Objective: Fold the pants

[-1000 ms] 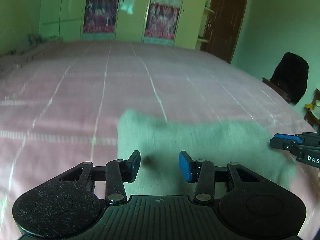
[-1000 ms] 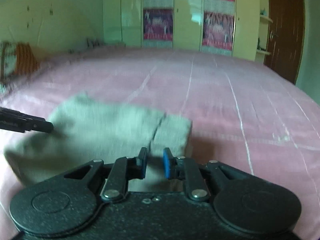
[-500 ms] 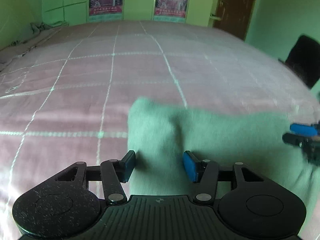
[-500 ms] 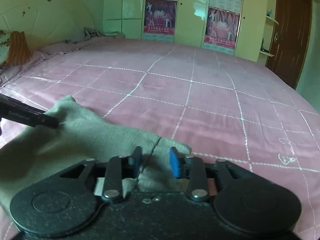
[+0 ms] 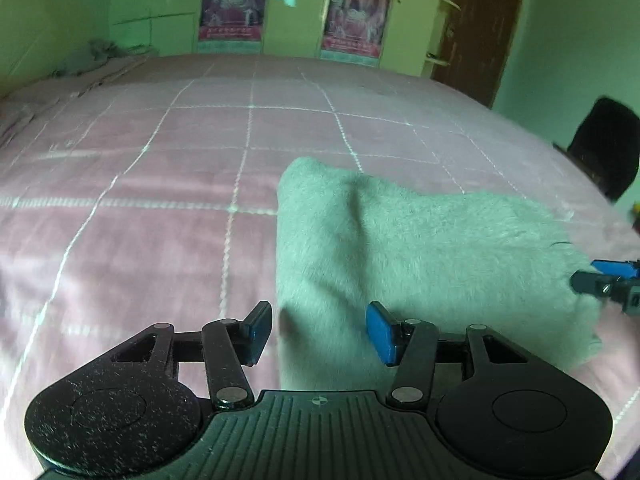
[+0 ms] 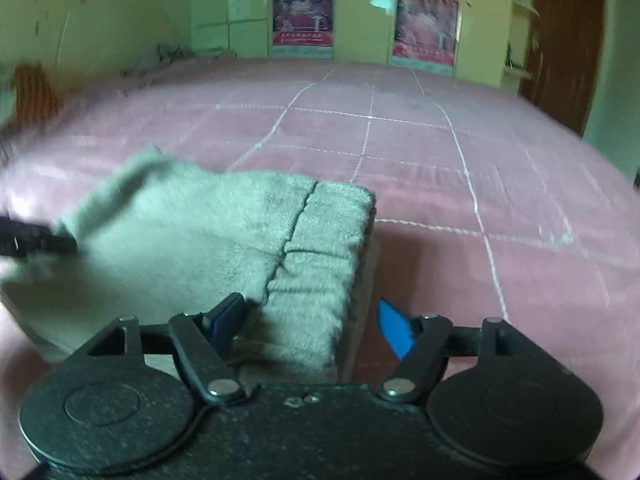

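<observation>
The grey-green fleece pants [image 5: 420, 248] lie folded in a thick rectangle on the pink checked bed cover [image 5: 160, 184]. My left gripper [image 5: 318, 332] is open, its jaws astride the left edge of the fold. My right gripper [image 6: 310, 324] is open over the right end of the pants [image 6: 224, 236], where a seam and the stacked layers show. The right gripper's tip [image 5: 604, 280] shows at the right edge of the left wrist view. The left gripper's tip [image 6: 36, 238] shows at the left edge of the right wrist view.
Wardrobes with posters [image 5: 232, 12] stand behind the bed. A brown door [image 5: 476, 28] is at the back right. A dark chair [image 5: 604, 148] stands by the bed's right side. Crumpled cloth [image 6: 160, 58] lies at the far left of the bed.
My right gripper has opened wide from nearly shut, letting the pants go. Both grippers have dropped and tilted down, and the pants now lie flat on the bed.
</observation>
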`<state>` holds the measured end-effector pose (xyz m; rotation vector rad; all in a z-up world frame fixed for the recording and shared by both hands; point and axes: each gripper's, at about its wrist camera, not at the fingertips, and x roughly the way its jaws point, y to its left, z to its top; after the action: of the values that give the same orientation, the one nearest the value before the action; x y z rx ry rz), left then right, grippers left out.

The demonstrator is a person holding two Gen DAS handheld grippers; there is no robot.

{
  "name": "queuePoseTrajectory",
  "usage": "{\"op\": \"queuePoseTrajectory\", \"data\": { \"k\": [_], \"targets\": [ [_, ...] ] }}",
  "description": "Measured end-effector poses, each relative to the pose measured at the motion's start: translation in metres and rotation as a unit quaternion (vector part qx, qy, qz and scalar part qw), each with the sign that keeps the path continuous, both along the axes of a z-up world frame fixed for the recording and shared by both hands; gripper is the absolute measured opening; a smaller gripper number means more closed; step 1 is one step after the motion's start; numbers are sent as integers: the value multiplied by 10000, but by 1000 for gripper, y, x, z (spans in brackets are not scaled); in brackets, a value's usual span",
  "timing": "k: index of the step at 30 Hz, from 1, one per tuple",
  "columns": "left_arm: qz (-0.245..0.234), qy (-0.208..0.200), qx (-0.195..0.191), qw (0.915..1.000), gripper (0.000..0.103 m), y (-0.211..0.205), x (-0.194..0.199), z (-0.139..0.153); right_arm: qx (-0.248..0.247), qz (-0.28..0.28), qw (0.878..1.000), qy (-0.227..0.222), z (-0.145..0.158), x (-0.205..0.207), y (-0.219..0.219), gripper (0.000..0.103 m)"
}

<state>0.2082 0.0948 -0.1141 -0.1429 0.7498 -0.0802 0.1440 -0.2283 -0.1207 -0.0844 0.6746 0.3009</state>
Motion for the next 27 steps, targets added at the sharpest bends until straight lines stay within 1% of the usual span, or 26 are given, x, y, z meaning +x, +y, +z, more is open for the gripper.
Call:
{"op": "queuePoseTrajectory", "data": {
  "k": [1,2,3,5,6,7,8,10,11,12,13,14,15,16,17,21,25,27],
  "targets": [
    [2,135,-15,9999,53,2,-2,-7,179,-86,9998,-41,4,-5,-5,71],
    [-15,169,-22,9999,55,5,-3,-15,387,-158,9991,-61,7,-9,-11,72],
    [11,170,73,9998,59,5,-4,-15,528,-178,9984,9,3,-10,-16,73],
    [37,19,424,9991,59,-4,-9,-3,593,-119,9974,391,-12,-3,-19,75],
    [29,-135,353,9993,59,-5,-15,5,668,-132,9964,509,-13,-1,-21,75],
    [42,-208,222,9995,59,-3,-19,9,701,-222,9962,473,-7,-2,-23,75],
    [82,-206,161,9996,59,-1,-22,10,650,-256,9972,281,1,-8,-22,74],
    [212,-251,180,9993,59,6,-32,8,528,-185,9984,-76,13,-20,-20,74],
    [256,-137,228,9993,59,10,-35,2,442,-117,9989,-95,12,-23,-19,75],
    [270,66,254,9993,59,12,-33,-8,348,-86,9993,-41,8,-24,-18,78],
    [255,222,195,9992,59,15,-32,-17,243,-93,9996,108,-1,-22,-19,82],
    [293,213,99,9993,59,17,-34,-21,285,-98,9992,261,-10,-20,-21,86],
    [335,190,42,9993,59,19,-35,-20,468,-123,9980,413,-16,-19,-24,88],
    [361,178,27,9992,59,19,-36,-17,638,-166,9961,587,-21,-18,-28,88],
    [375,145,30,9992,59,19,-36,-15,773,-211,9946,667,-24,-19,-30,88],
    [314,70,131,9994,59,17,-37,-11,929,-251,9942,486,-21,-32,-34,80],
    [295,41,96,9995,59,18,-36,-12,1344,-454,9891,382,-17,-39,-50,80],
    [271,38,83,9996,59,19,-34,-12,1558,-515,9857,374,-16,-36,-52,79]
  ]
}}
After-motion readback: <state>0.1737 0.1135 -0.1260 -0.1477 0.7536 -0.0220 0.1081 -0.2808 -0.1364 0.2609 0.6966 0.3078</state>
